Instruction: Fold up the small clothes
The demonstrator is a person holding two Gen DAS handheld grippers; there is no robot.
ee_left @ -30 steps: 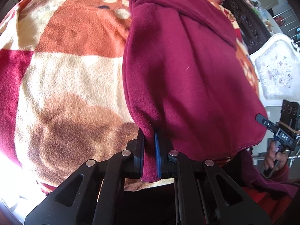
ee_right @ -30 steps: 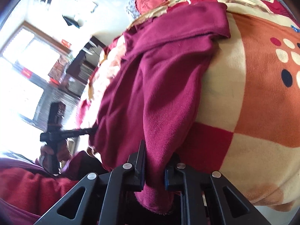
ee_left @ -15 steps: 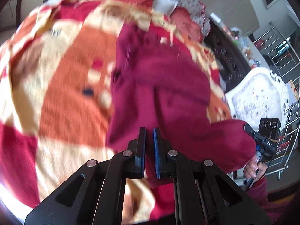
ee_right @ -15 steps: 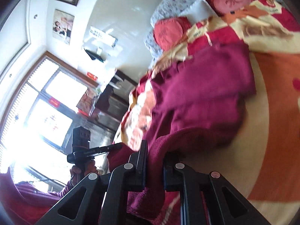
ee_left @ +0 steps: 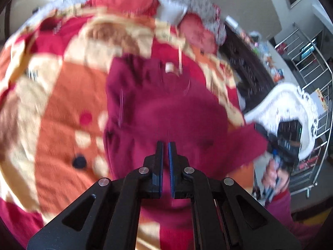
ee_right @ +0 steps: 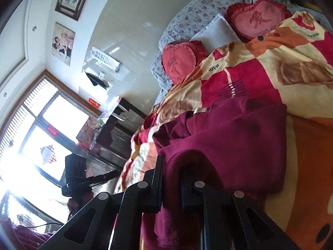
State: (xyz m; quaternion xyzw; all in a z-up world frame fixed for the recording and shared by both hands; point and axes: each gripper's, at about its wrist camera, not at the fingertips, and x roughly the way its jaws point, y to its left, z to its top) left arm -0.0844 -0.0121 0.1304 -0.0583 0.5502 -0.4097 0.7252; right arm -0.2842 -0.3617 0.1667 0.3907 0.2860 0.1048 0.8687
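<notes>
Maroon garment (ee_right: pixel 239 145) is pinched in both the right claw (ee_right: pixel 171 179) and left claw (ee_left: pixel 164 158), on a blanket (ee_right: pixel 260 62) printed "love".

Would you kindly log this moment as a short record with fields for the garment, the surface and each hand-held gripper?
garment: maroon fleece garment, partly folded, near edge lifted
surface: checked blanket on a bed
left hand-held gripper: jaws nearly together, fabric seen between them; view blurred, grip uncertain
right hand-held gripper: clamped on the garment's edge
pillows: two red heart cushions at the bed's head
</notes>
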